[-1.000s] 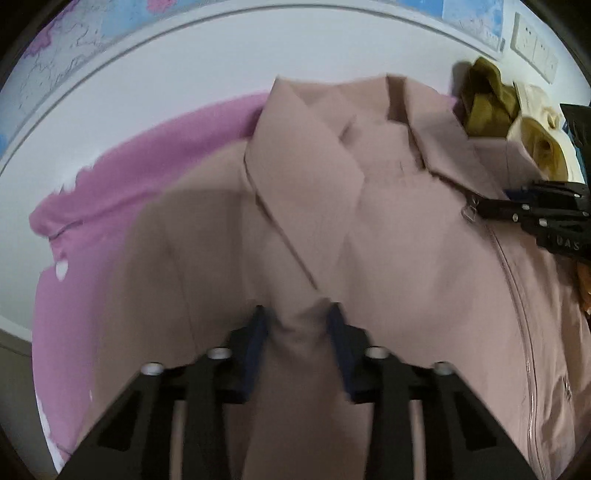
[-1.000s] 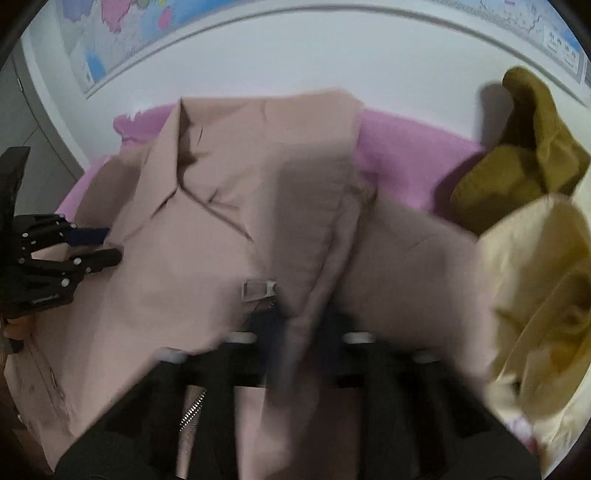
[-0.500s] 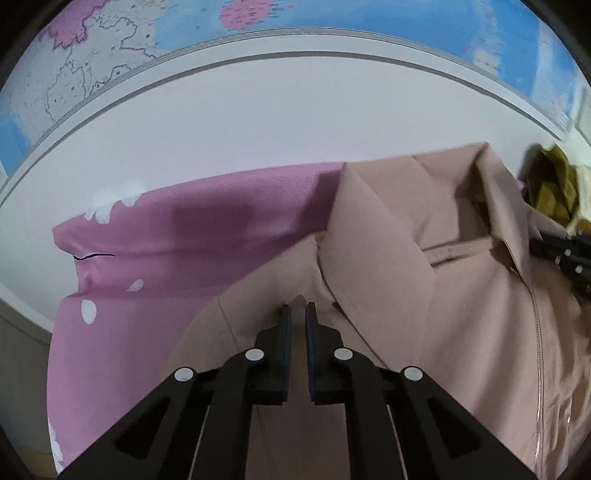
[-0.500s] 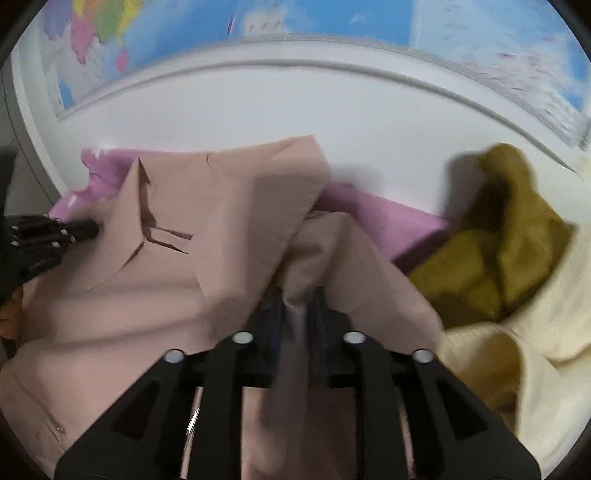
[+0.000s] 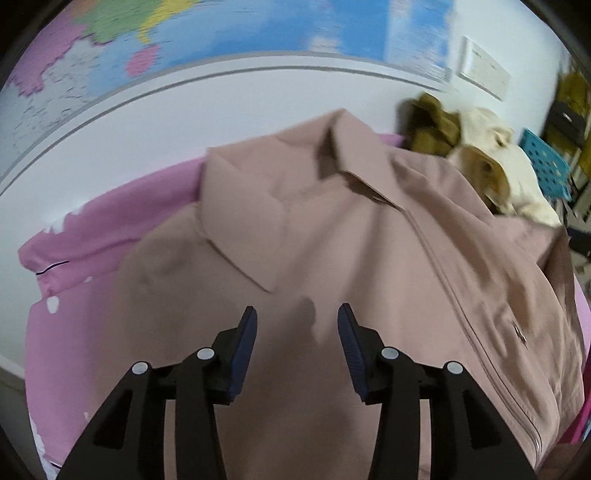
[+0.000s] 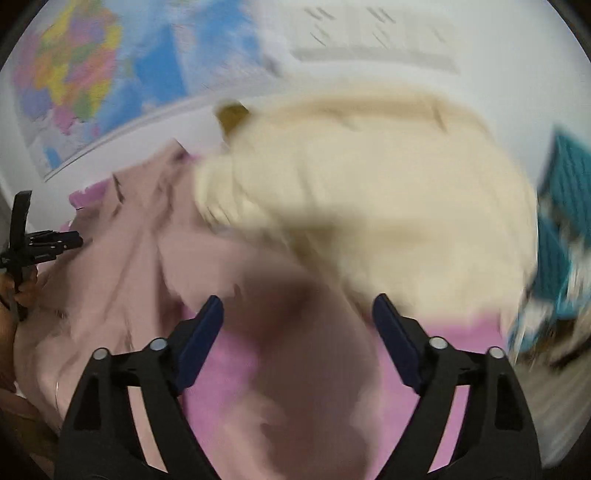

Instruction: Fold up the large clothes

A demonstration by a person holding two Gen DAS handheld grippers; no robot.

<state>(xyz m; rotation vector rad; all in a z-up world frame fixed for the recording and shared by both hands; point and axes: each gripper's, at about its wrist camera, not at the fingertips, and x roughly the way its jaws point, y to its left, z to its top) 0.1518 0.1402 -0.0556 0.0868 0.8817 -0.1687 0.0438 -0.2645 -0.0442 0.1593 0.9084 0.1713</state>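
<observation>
A: Lying spread on the pink sheet (image 5: 92,236), zipper up: a dusty-pink zip jacket (image 5: 369,258), collar toward the wall map (image 5: 221,33). Hovering over its shoulder, left gripper (image 5: 295,319), jaws apart, holding nothing.

B: Right gripper (image 6: 297,312) likewise wide, empty, above the jacket's far sleeve. Crowding that edge: olive garment (image 5: 432,122) and cream garment (image 6: 369,192). More free sheet leftward.
</observation>
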